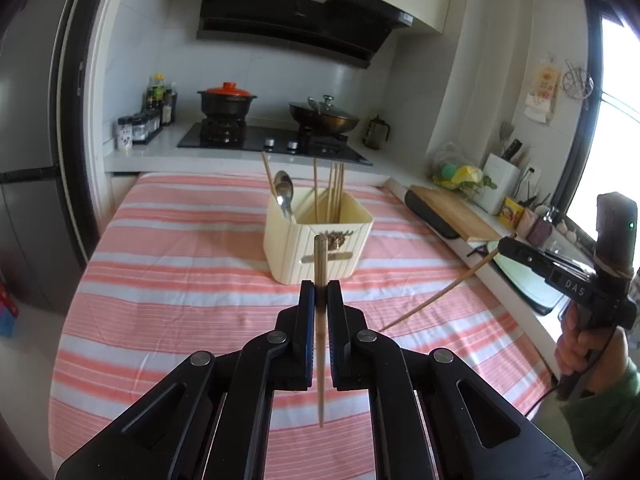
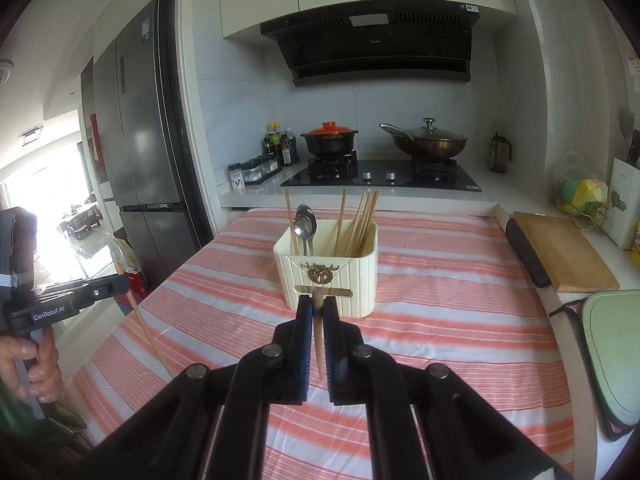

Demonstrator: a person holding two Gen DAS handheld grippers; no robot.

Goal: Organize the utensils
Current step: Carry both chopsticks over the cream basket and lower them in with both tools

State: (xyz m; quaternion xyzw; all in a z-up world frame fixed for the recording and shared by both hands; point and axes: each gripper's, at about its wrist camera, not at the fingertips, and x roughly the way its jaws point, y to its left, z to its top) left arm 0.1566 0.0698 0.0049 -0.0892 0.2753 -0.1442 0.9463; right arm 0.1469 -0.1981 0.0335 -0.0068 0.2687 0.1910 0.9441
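A cream utensil holder [image 1: 320, 240] [image 2: 332, 280] stands on the pink striped cloth [image 1: 180, 260] [image 2: 440, 320], with two metal spoons [image 1: 284, 192] [image 2: 306, 220] and several wooden chopsticks [image 1: 336, 188] [image 2: 360, 220] upright in it. My left gripper [image 1: 321, 286] is shut on a wooden chopstick [image 1: 320, 256], held above the cloth just in front of the holder. My right gripper [image 2: 318, 302] is shut on another chopstick [image 2: 318, 344], also in front of the holder. Each gripper shows in the other's view, at the edge [image 1: 505, 245] [image 2: 122, 280], with its stick slanting down.
Behind the cloth is a hob [image 1: 272, 140] [image 2: 380, 178] with a red-lidded pot [image 1: 228, 98] [image 2: 330, 136] and a lidded wok [image 1: 324, 114] [image 2: 426, 140]. A wooden cutting board [image 1: 452, 210] [image 2: 560, 252] and a green board [image 2: 616, 352] lie on the right. A fridge [image 2: 140, 140] stands left.
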